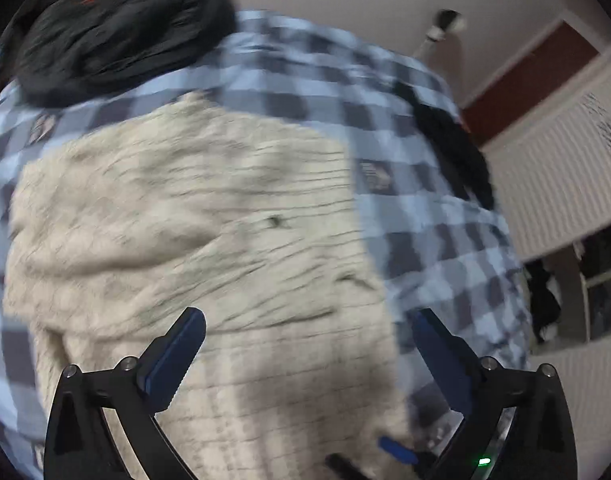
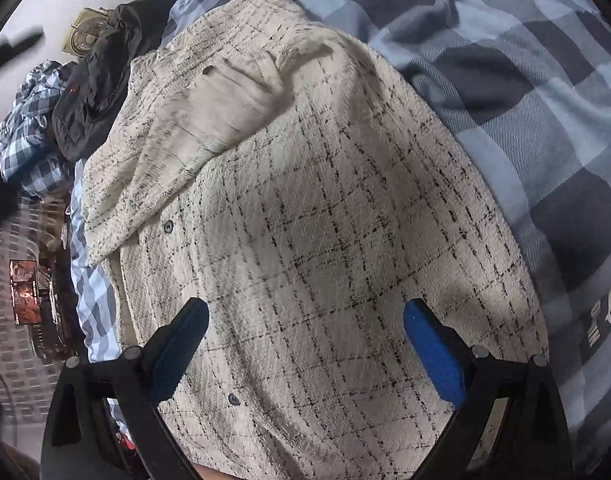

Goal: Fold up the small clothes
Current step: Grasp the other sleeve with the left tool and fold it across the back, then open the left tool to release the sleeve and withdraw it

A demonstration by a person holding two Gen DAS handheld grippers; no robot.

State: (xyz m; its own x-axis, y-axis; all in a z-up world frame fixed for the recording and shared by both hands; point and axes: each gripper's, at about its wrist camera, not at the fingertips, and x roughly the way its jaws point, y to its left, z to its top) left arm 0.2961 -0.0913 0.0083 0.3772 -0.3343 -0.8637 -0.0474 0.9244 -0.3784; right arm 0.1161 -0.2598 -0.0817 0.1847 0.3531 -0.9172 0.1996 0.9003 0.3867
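Observation:
A cream tweed jacket with thin black check lines and dark buttons (image 2: 305,240) lies spread on a blue and grey checked bedspread (image 2: 545,100). One sleeve (image 2: 225,104) is folded across its front. It also shows, blurred, in the left wrist view (image 1: 193,216). My left gripper (image 1: 305,324) is open just above the jacket and holds nothing. My right gripper (image 2: 305,316) is open above the jacket's lower front and holds nothing. Part of the other gripper (image 1: 397,450) shows at the bottom of the left wrist view.
A dark grey garment (image 1: 121,36) lies bunched at the far end of the bedspread (image 1: 445,232); it also shows in the right wrist view (image 2: 93,92). A black cloth (image 1: 453,144) lies at the bed's right edge. White walls and a radiator (image 1: 553,168) stand beyond.

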